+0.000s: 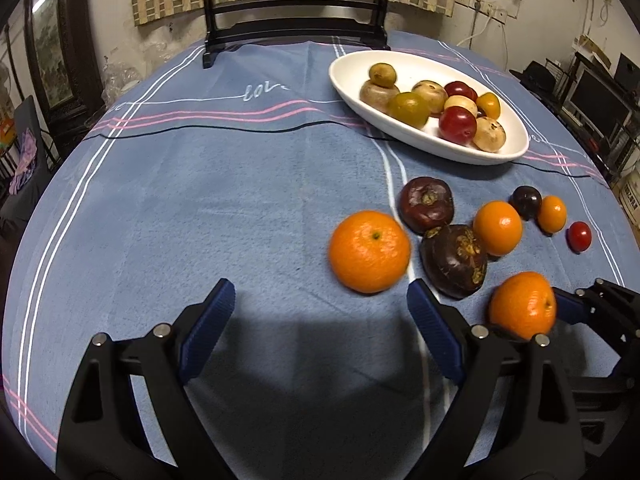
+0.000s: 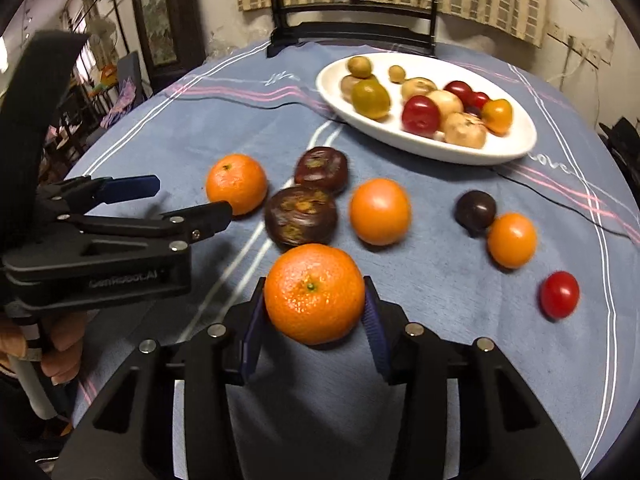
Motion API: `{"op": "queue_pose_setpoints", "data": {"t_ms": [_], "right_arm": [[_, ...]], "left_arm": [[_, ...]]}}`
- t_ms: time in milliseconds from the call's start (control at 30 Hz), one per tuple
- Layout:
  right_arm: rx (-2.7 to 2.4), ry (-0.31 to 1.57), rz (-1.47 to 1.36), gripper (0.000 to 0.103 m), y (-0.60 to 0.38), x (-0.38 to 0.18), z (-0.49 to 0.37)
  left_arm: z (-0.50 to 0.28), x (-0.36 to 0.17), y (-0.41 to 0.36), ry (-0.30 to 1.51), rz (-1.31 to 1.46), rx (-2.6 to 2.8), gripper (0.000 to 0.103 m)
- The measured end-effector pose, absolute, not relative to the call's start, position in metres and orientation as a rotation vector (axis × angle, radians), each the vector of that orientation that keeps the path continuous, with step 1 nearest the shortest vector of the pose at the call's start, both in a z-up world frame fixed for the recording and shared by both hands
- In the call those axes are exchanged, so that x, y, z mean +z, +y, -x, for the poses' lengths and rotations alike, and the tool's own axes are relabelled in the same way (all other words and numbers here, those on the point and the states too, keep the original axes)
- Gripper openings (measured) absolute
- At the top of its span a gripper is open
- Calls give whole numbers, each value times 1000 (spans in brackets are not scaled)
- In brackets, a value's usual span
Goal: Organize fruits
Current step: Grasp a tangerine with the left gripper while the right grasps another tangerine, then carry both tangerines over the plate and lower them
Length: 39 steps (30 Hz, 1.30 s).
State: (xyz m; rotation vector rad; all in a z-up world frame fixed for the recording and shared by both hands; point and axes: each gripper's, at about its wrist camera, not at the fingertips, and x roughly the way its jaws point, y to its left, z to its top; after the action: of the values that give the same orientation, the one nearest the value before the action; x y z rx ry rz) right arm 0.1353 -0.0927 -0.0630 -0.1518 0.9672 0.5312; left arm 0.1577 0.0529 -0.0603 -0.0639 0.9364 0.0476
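Observation:
My right gripper [image 2: 314, 312] is shut on a mandarin [image 2: 314, 292], its blue pads pressed against both sides; the same mandarin [image 1: 522, 304] shows at the lower right of the left wrist view. My left gripper [image 1: 320, 296] stands wide open with nothing between its fingers, just short of another mandarin [image 1: 370, 252] on the blue tablecloth. Two dark mangosteens [image 1: 427, 204] [image 1: 454, 260], a smooth orange fruit [image 1: 497, 227], a dark plum [image 1: 527, 201], a small orange fruit [image 1: 552, 213] and a red tomato [image 1: 579, 236] lie loose. A white oval dish [image 1: 416, 62] holds several fruits.
A dark wooden stand [image 1: 296, 36] with a round screen sits at the table's far edge. The tablecloth [image 1: 200, 200] is bare on the left. A person's hand [image 2: 60, 344] grips the left gripper's handle. Shelves and clutter surround the round table.

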Motion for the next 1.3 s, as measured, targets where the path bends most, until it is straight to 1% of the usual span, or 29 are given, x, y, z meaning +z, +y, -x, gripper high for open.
{"op": "queue_pose_setpoints", "data": {"t_ms": [133, 167, 200, 233, 300, 333, 367, 400, 467, 600, 867, 1067, 1300], "right_arm": [[516, 973, 101, 45, -115, -63, -131], [515, 975, 93, 45, -117, -63, -130], [512, 977, 86, 45, -122, -64, -130], [508, 978, 84, 45, -124, -64, -129], [507, 977, 76, 45, -128, -64, -127], [507, 975, 74, 45, -129, -63, -127], [506, 973, 73, 45, -129, -63, -127], [505, 971, 72, 45, -129, -63, -127], [505, 966, 69, 45, -131, -61, -127], [492, 959, 62, 45, -138, -57, -131], [464, 885, 68, 45, -150, -27, -153], [439, 824, 82, 45, -151, -3, -193], [404, 840, 60, 45, -155, 0, -257]], "left_arm": [[-165, -66, 46, 950, 50, 38, 89], [-169, -69, 46, 971, 47, 49, 88], [-172, -71, 46, 986, 44, 54, 83], [-174, -71, 45, 987, 37, 59, 82], [-176, -71, 42, 977, 29, 38, 68], [-176, -70, 40, 971, 23, 26, 63], [-177, -69, 38, 966, 16, 12, 49], [-176, -67, 34, 959, 8, -9, 42], [-175, -64, 28, 940, -30, -3, 42], [-171, -52, 29, 913, -20, -16, 42], [-182, -20, 27, 863, 0, -42, 43], [-214, -1, 7, 826, -22, -76, 43], [-264, 3, -12, 821, 0, -105, 44]]}}
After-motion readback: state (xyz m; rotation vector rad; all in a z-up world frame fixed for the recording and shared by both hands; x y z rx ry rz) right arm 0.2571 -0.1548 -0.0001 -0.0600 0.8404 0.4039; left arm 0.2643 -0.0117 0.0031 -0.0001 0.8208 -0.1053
